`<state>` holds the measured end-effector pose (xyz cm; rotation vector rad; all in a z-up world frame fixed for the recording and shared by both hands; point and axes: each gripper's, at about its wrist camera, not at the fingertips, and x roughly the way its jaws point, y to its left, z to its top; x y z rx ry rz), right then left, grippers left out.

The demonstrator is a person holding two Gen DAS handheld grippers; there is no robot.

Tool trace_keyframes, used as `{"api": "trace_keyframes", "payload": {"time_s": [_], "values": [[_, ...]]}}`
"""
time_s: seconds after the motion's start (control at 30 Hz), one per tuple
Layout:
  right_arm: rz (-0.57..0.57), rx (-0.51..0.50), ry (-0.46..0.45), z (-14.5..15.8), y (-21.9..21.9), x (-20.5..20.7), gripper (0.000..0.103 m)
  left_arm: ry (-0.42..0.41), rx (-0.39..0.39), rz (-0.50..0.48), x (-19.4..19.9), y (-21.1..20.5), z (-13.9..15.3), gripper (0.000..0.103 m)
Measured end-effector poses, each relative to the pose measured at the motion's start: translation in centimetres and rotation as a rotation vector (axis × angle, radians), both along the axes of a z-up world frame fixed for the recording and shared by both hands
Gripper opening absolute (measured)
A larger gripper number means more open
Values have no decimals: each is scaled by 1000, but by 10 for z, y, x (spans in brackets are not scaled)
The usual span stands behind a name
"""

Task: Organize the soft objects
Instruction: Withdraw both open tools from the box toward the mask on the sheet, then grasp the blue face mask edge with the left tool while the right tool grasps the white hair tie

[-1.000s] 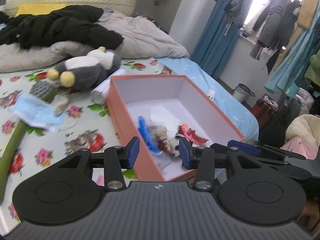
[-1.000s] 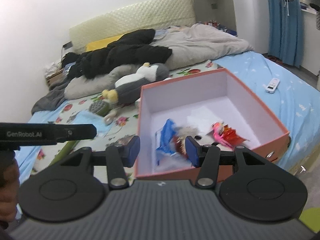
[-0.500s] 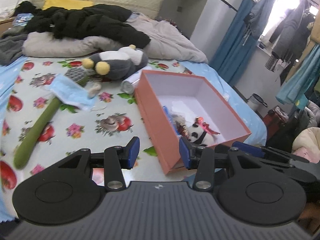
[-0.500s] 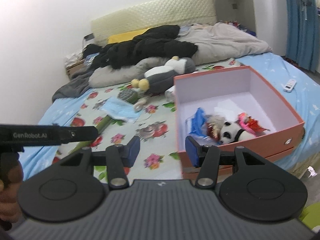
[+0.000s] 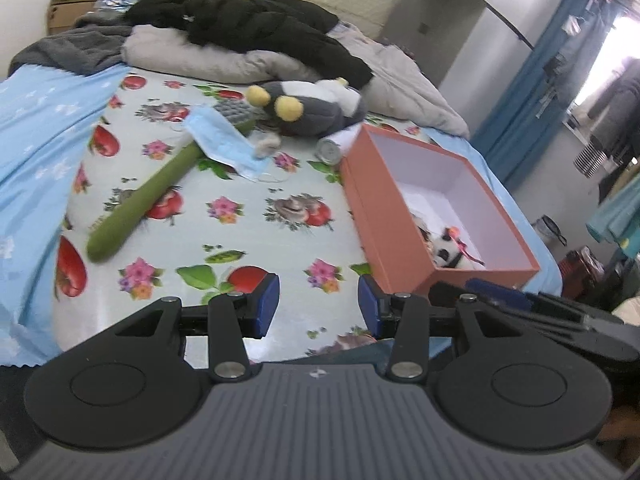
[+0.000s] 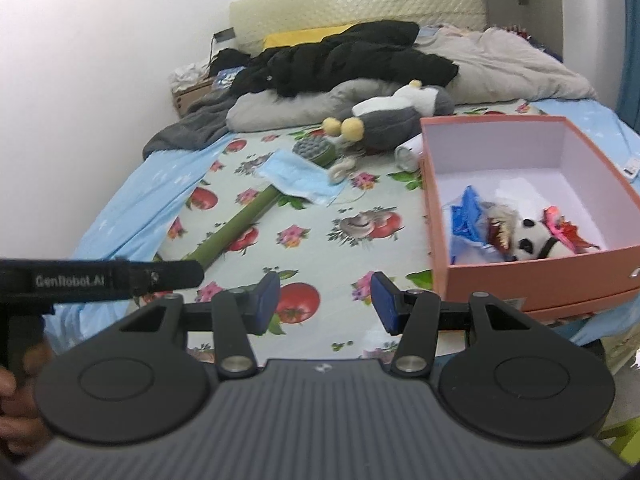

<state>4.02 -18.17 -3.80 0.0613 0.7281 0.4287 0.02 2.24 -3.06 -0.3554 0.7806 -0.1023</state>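
Observation:
An orange box (image 5: 384, 216) (image 6: 532, 268) with a white inside stands on the flowered bed sheet, holding a small panda plush (image 6: 528, 240) (image 5: 446, 250), a blue bag (image 6: 466, 216) and a red toy (image 6: 568, 232). A grey penguin plush (image 5: 316, 110) (image 6: 396, 118), a blue face mask (image 5: 226, 142) (image 6: 298, 178) and a long green soft stick (image 5: 144, 200) (image 6: 236, 226) lie on the sheet beyond. My left gripper (image 5: 319, 306) is open and empty above the sheet's near edge. My right gripper (image 6: 325, 300) is open and empty, left of the box.
A white roll (image 5: 334, 146) (image 6: 408, 152) lies against the box's far corner. Black and grey clothes (image 5: 256, 28) are heaped by the headboard. Blue curtains and hanging garments (image 5: 600, 92) fill the room at right. A hand (image 6: 12, 404) holds the other tool at left.
Both views have swung left, away from the box: it has slid to the right of each frame and the mask and green stick have come into fuller view. Neither gripper's opening changed.

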Motion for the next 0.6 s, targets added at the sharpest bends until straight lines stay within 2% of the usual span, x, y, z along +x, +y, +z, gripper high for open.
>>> {"api": "trace_keyframes", "payload": {"time_s": [0.27, 0.5, 0.6], "values": [[-12, -34, 23, -22, 21, 34, 53, 4, -29, 39, 20, 27, -15, 49], [9, -64, 30, -35, 38, 77, 53, -1, -22, 39, 65, 45, -37, 50], [12, -59, 32, -39, 42, 97, 53, 15, -25, 66, 86, 55, -49, 57]]}}
